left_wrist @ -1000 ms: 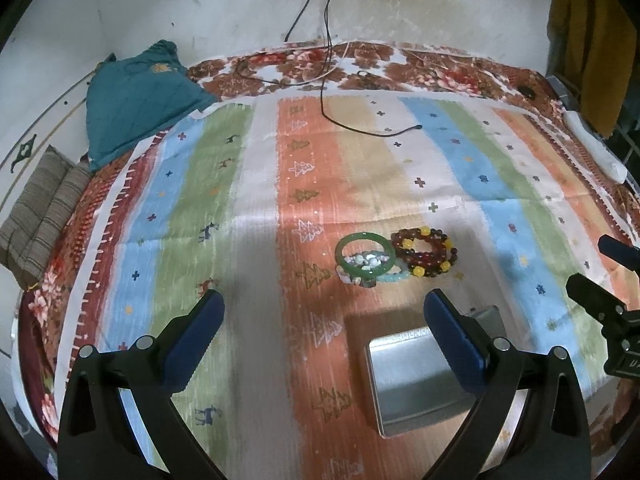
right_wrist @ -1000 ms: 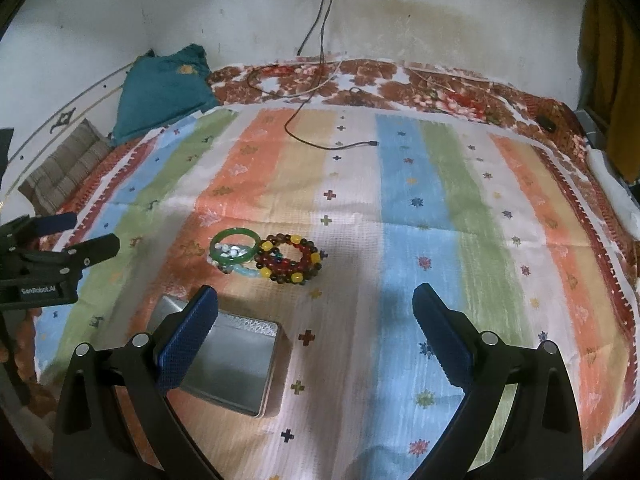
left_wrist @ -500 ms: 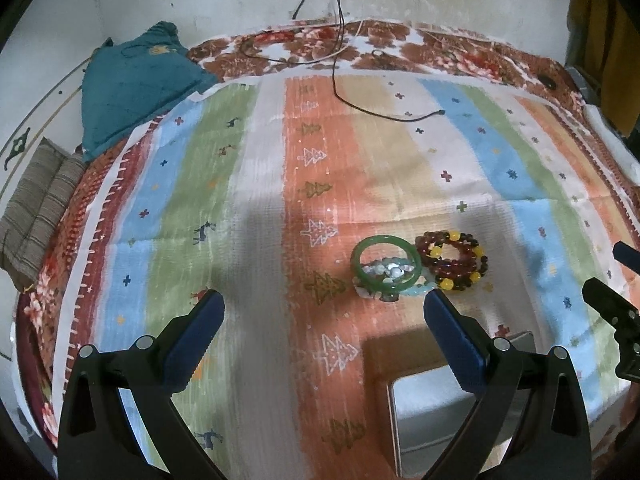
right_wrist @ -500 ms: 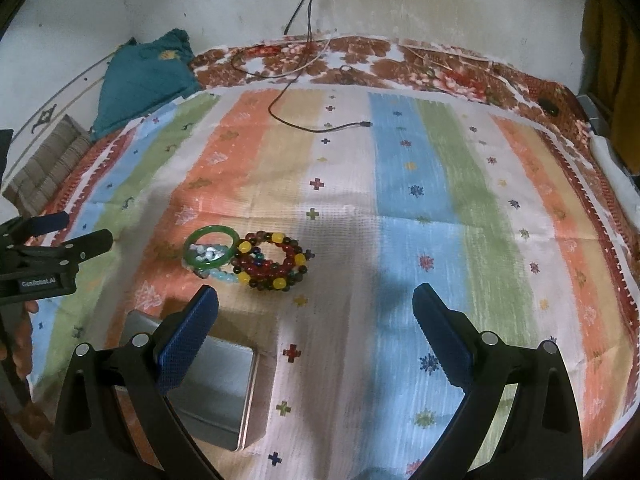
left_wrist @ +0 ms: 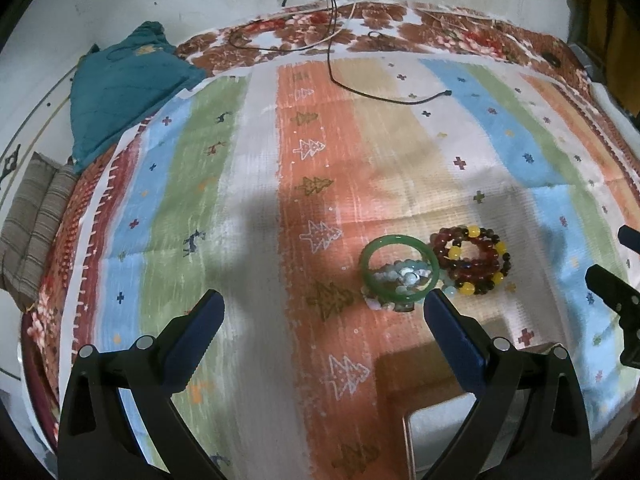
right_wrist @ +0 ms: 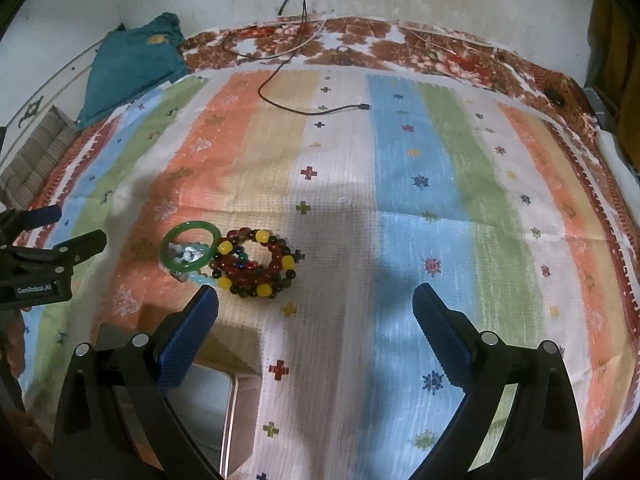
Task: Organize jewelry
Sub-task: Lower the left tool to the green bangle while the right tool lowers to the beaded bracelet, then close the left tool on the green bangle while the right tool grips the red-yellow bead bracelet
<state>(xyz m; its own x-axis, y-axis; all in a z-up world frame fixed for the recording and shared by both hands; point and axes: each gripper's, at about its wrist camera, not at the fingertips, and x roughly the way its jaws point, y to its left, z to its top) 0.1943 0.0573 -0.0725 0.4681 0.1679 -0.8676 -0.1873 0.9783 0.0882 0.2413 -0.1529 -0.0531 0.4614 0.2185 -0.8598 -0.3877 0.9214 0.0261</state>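
Note:
A green bangle (left_wrist: 398,270) lies on the striped cloth over a pale bead bracelet (left_wrist: 404,278). A red and yellow bead bracelet (left_wrist: 472,260) lies beside it on the right. My left gripper (left_wrist: 320,316) is open and empty, just short of the bangle. My right gripper (right_wrist: 314,312) is open and empty, close behind the red beads (right_wrist: 256,266); the bangle (right_wrist: 190,250) is to its left. A metal tin (right_wrist: 208,420) lies below the jewelry, partly hidden by the fingers; its corner shows in the left wrist view (left_wrist: 436,436).
A teal cushion (left_wrist: 120,88) and a striped pillow (left_wrist: 28,224) lie at the far left. A black cable (left_wrist: 384,96) trails across the far cloth. The wall stands behind the bed. Each gripper shows at the edge of the other's view.
Both grippers have moved forward and down toward the jewelry. The tin has slid lower in both views, under the fingers.

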